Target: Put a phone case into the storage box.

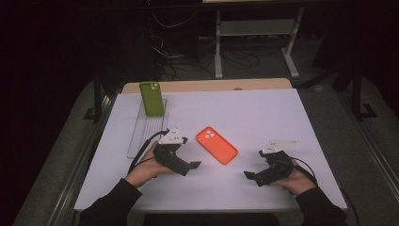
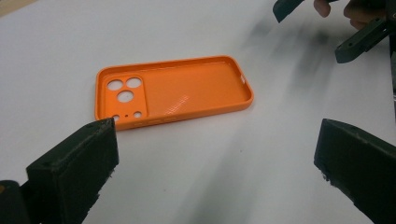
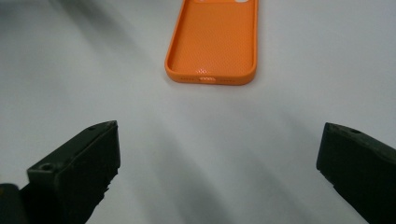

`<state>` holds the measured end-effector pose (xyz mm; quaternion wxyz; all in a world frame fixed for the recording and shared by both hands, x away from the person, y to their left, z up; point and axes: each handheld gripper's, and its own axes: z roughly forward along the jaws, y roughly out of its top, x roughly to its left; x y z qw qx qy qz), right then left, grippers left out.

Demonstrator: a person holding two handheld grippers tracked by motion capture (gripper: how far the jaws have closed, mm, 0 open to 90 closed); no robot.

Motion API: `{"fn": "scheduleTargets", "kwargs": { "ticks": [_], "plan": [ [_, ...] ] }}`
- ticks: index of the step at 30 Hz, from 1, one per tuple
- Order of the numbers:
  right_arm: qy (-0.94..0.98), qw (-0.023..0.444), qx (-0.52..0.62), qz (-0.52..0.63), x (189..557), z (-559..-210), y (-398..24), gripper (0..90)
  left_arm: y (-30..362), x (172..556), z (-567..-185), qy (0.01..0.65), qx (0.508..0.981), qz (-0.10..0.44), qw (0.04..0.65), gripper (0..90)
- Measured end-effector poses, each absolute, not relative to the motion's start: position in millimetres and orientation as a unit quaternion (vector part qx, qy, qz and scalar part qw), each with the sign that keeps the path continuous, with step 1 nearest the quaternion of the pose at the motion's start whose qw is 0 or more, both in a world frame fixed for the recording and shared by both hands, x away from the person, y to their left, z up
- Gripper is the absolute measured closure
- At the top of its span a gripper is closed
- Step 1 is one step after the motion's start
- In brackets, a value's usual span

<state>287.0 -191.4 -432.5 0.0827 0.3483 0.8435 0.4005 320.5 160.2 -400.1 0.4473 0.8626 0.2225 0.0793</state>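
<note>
Both tongs stand open and empty: left gripper (image 1: 188, 165) and right gripper (image 1: 251, 176) flank the orange case (image 1: 216, 144) lying flat on the table (image 1: 263, 113). Its long axis slants far-left to near-right; the left gripper sits slightly nearer.

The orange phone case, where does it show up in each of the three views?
High view: the orange phone case lies open side up mid-table, between the two grippers.
Left gripper view: upper middle, camera holes at its left end.
Right gripper view: top centre, its plain end nearest the jaws.
Shared landmark: the white tabletop it rests on.
</note>
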Motion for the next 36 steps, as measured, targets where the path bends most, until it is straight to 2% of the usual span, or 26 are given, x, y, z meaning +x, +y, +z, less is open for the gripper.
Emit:
{"fn": "scheduleTargets", "kwargs": {
  "ticks": [9, 18, 36],
  "plan": [
    [0.845, 0.084, 0.352, 0.393, 288, -426, -191, 0.0, 159, 321, -402, 0.221, 0.864, 0.079, 0.445, 0.0],
    [0.845, 0.063, 0.376, 0.376, 298, -415, -188, 0.0, 159, 321, -402, 0.221, 0.864, 0.079, 0.445, 0.0],
    [0.842, 0.079, 0.386, 0.370, 329, -393, -163, 0.0, 159, 321, -401, 0.223, 0.863, 0.079, 0.447, 0.0]
  ]
}}
